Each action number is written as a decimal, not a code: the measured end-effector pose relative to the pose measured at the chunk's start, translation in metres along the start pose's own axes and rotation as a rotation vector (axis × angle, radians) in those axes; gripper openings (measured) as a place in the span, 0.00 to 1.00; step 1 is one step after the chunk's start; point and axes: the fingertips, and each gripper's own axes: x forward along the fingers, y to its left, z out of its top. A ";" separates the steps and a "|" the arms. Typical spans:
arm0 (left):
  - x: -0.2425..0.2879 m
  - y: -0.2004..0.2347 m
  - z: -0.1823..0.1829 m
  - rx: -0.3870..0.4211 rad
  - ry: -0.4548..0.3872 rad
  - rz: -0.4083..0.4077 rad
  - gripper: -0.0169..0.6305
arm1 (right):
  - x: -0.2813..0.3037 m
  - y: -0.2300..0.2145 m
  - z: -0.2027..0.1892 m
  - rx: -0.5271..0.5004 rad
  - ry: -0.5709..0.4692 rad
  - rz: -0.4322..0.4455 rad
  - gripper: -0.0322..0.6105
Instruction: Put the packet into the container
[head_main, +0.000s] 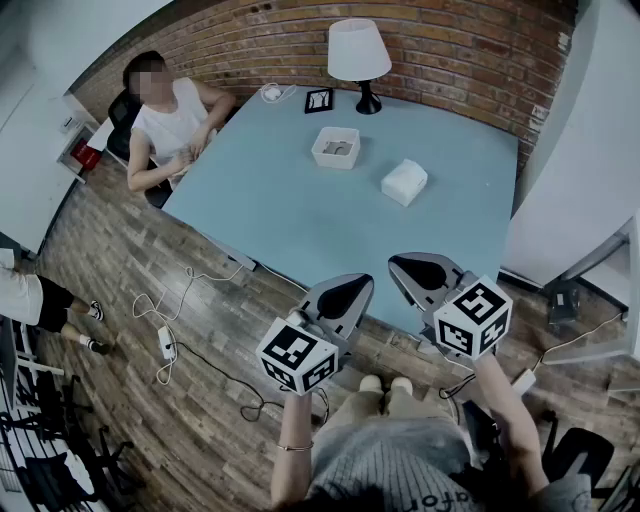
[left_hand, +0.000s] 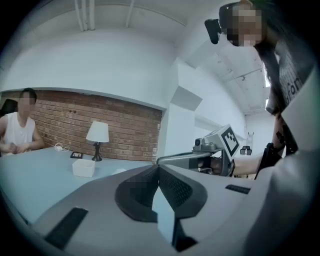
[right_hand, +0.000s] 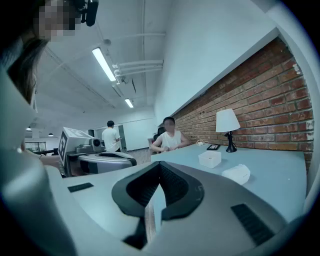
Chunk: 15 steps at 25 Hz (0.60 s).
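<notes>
The white packet (head_main: 404, 182) lies on the light blue table (head_main: 300, 215), to the right of and nearer than the open white container (head_main: 336, 147). In the right gripper view the packet (right_hand: 236, 173) is ahead to the right, with the container (right_hand: 209, 159) beyond it. In the left gripper view the container (left_hand: 83, 167) is far off to the left. My left gripper (head_main: 350, 290) and right gripper (head_main: 420, 268) hover side by side at the table's near edge. Both are shut and hold nothing. The jaws meet in the left gripper (left_hand: 159, 167) and right gripper (right_hand: 160, 165) views.
A white lamp (head_main: 359, 55) and a small black frame (head_main: 319, 100) stand at the table's far edge by the brick wall. A person (head_main: 170, 125) sits at the table's left end. Cables and a power strip (head_main: 166, 342) lie on the wooden floor.
</notes>
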 end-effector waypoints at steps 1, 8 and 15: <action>0.000 -0.001 -0.001 0.004 0.004 0.001 0.04 | -0.001 0.000 0.000 -0.001 0.001 0.000 0.07; 0.002 -0.003 -0.001 0.011 0.002 0.002 0.04 | -0.004 -0.002 -0.004 -0.024 0.012 -0.008 0.07; 0.005 -0.003 0.000 0.013 -0.001 0.015 0.04 | -0.008 -0.009 -0.008 -0.026 0.021 -0.010 0.07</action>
